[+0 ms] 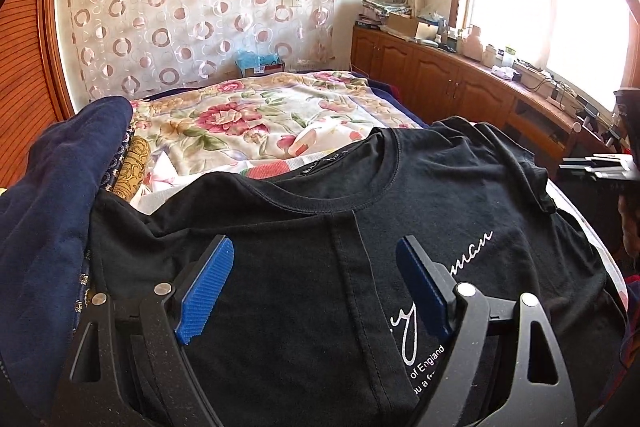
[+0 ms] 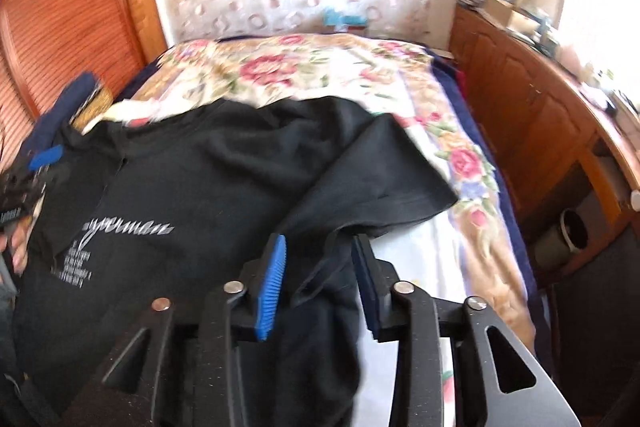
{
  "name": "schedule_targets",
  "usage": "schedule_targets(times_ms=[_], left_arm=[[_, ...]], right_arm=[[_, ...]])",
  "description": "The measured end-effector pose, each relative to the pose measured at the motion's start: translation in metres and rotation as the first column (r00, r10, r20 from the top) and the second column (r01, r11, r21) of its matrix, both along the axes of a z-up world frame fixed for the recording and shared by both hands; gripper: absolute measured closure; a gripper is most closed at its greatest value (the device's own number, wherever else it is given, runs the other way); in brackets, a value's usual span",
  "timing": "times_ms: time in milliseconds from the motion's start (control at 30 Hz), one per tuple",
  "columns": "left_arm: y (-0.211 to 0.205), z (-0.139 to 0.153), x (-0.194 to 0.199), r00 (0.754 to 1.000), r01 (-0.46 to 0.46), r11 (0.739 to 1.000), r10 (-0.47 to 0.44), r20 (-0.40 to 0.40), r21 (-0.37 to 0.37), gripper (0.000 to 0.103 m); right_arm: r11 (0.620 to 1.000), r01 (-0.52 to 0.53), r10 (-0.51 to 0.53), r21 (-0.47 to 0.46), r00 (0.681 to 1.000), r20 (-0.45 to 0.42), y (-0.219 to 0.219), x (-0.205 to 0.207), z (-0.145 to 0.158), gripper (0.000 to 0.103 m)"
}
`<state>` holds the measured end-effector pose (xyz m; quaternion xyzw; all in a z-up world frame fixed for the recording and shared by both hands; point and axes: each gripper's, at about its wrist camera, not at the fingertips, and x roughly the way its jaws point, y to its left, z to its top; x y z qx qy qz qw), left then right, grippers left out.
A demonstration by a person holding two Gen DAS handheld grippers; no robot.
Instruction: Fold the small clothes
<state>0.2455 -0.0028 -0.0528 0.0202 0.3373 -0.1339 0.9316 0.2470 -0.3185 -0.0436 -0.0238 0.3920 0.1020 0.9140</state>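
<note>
Left wrist view: black T-shirt (image 1: 320, 227) lies chest-up on the flowered bedspread (image 1: 248, 115). Above its chest, the left gripper (image 1: 316, 287) is spread wide. At its sleeve side, the right gripper (image 2: 320, 283) stands parted around loose cloth.

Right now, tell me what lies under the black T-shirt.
The black T-shirt lies spread on the floral bedspread, which shows around its collar and right sleeve. Whatever sits directly beneath the shirt's body is covered and cannot be seen.
</note>
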Motion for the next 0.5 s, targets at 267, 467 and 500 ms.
schedule_targets(times_ms=[267,467,500], left_arm=[[0.005,-0.002,-0.001,1.0,-0.002,1.0,0.002,-0.012,-0.008,0.019],[0.005,-0.004,0.002,1.0,-0.005,1.0,0.005,-0.028,-0.006,0.019],[0.005,-0.005,0.002,1.0,-0.005,1.0,0.005,-0.029,-0.003,0.019]], right_arm=[[0.979,0.168,-0.161,0.113,0.984,-0.07,-0.034,0.041,-0.025,0.062],[0.961,0.254,-0.243,0.106,0.964,-0.105,-0.022,0.065,-0.036,0.062],[0.962,0.255,-0.244,0.099,0.964,-0.108,-0.017,0.069,-0.037,0.062]])
